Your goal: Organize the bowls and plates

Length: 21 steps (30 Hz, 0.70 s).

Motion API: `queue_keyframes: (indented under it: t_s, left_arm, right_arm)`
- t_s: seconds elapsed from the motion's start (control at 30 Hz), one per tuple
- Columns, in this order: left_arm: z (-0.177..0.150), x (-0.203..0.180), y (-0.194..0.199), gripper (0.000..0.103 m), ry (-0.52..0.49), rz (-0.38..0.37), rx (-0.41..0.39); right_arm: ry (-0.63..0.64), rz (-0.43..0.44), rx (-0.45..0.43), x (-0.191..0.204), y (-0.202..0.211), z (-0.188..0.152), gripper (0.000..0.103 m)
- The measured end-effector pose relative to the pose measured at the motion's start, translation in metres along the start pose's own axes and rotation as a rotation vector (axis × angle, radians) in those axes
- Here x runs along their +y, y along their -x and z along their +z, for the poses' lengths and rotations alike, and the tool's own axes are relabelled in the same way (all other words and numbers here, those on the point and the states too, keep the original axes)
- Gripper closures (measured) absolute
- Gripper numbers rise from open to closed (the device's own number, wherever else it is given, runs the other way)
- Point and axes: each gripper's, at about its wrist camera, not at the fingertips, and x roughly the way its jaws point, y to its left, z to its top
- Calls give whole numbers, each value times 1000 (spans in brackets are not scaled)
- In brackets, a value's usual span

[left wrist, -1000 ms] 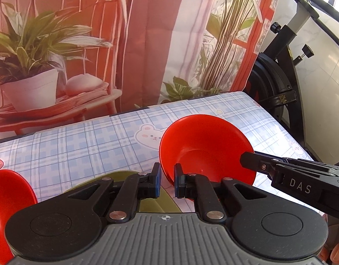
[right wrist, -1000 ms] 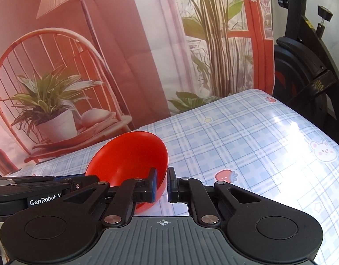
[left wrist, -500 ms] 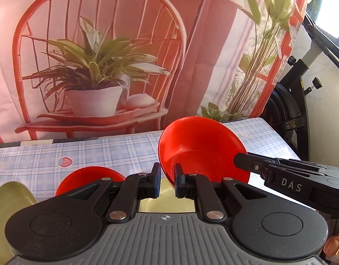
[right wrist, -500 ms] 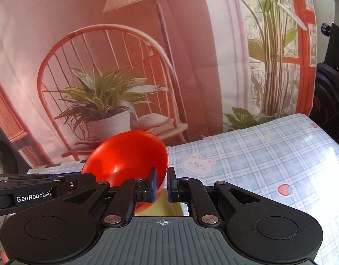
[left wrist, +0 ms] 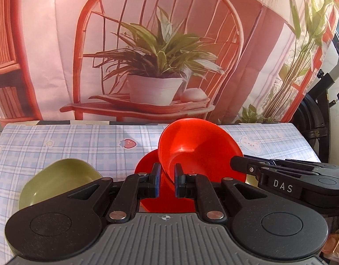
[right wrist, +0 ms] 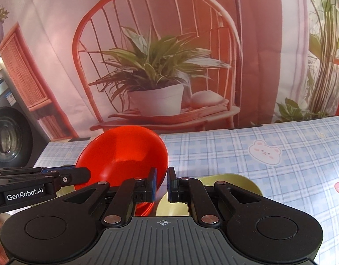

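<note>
Left wrist view: left gripper (left wrist: 166, 180) is clamped on the near rim of a red bowl (left wrist: 200, 145), blue pads on either side of the wall. Bowl is held tilted, mouth facing the camera and slightly up, lifted off the table (left wrist: 70, 141). Right gripper (left wrist: 237, 164) comes in from the right edge, fingers closed on the bowl's right rim; "DAS" label visible on its body. So both tools hold the same bowl, one per side.

Below and just behind the held bowl sits a second red bowl (left wrist: 147, 162), mostly hidden by the left gripper's fingers; whether the two bowls touch, cannot tell. Green plate (left wrist: 59, 178) lies on the table at near left, apart from the red bowls. A sliver of another yellowish dish shows under the right gripper, too occluded to say more.

Right wrist view: right gripper (right wrist: 161, 182) pinches the red bowl (right wrist: 123, 152) at its right rim, pads tight on the wall. Left gripper (right wrist: 81, 174) enters from the left edge with "GenRobot.AI" on it, tip at the bowl's left rim. Yellow-green plate (right wrist: 240, 181) lies flat on the table (right wrist: 279, 137) right under the right gripper's fingers, just right of the bowl. A bit of red shows below the pads, likely the second bowl, partly hidden.

Table has a blue plaid cloth with bear and strawberry prints. Backdrop (right wrist: 158, 44) with a printed chair and potted plant hangs at the far edge.
</note>
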Motion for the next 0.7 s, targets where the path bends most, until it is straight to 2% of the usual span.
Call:
queue_keyframes:
  t_s: [0.47, 0.63, 0.7]
  left_arm:
    - [-20, 15, -8, 89, -26, 42, 26]
    - [-25, 16, -5, 73, -22, 67, 27]
    - [-25, 17, 0, 73, -12, 76, 20]
  right_arm:
    - [67, -21, 74, 19, -23, -15, 92]
    - [66, -36, 75, 17, -19, -17, 87]
    - [62, -38, 68, 16, -14, -17, 87]
